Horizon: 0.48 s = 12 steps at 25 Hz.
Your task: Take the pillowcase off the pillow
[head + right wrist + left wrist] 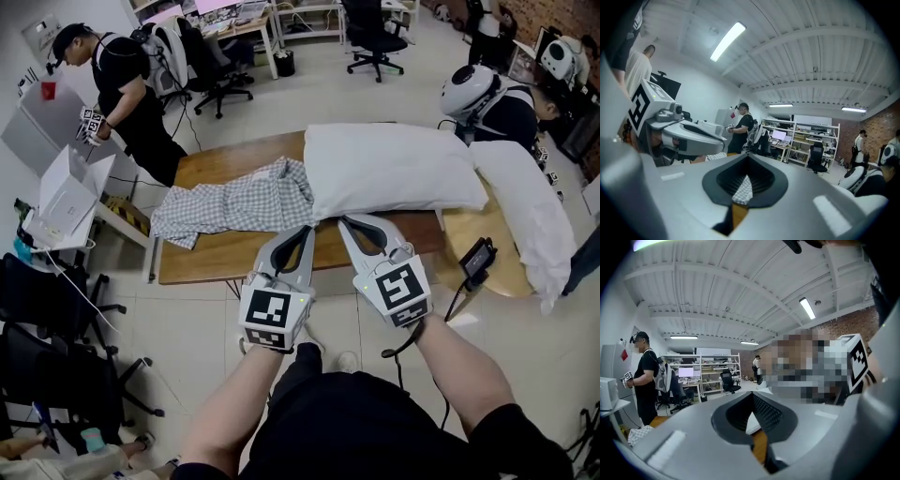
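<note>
A bare white pillow lies on the wooden table. The checked pillowcase lies crumpled to its left, off the pillow. My left gripper and right gripper hang side by side at the table's near edge, just in front of the pillow's lower left corner. Both are shut, with nothing between their jaws. In the left gripper view the shut left gripper frames a sliver of white pillow and table. In the right gripper view a strip of checked cloth shows beyond the shut right gripper.
A second white pillow lies on a round table at the right, beside a person in a white helmet. A small black device hangs at that table's edge. A person in black stands at the far left. Office chairs crowd the left floor.
</note>
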Each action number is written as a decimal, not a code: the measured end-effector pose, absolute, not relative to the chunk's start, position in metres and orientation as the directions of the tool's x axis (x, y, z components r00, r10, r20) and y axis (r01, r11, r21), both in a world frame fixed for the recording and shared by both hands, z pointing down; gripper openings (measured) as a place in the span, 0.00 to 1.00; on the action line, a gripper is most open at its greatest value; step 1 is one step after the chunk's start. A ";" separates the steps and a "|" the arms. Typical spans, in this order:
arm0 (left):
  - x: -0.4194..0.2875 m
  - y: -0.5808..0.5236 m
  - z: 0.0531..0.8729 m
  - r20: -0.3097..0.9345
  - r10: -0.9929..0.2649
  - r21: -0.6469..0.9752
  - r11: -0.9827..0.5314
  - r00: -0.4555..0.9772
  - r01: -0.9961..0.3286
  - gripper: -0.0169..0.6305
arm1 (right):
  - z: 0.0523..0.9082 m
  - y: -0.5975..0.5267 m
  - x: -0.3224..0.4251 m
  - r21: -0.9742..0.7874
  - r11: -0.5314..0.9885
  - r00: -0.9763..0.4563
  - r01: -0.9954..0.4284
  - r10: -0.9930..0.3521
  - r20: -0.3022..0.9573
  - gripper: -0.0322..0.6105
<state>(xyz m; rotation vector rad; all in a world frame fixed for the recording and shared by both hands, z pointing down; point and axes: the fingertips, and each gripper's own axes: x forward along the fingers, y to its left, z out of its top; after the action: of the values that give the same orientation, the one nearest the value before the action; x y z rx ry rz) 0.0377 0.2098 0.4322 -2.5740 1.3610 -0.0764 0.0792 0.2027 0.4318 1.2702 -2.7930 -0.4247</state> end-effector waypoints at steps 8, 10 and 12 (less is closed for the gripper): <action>0.033 0.204 0.431 -0.050 -0.821 -0.209 -0.549 0.569 -0.809 0.03 | 0.426 0.199 0.071 0.260 0.631 -0.665 -0.731 -0.744 -0.065 0.05; 0.034 0.202 0.430 -0.051 -0.821 -0.212 -0.547 0.569 -0.809 0.03 | 0.426 0.197 0.071 0.259 0.632 -0.665 -0.731 -0.744 -0.064 0.05; 0.033 0.199 0.429 -0.049 -0.821 -0.218 -0.547 0.568 -0.809 0.03 | 0.424 0.194 0.070 0.259 0.632 -0.665 -0.731 -0.744 -0.063 0.05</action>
<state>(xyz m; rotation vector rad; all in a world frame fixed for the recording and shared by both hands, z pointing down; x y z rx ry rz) 0.0330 0.1986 0.4291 -2.5851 1.3636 -0.0859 0.0700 0.1942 0.4242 1.2630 -2.7921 -0.4083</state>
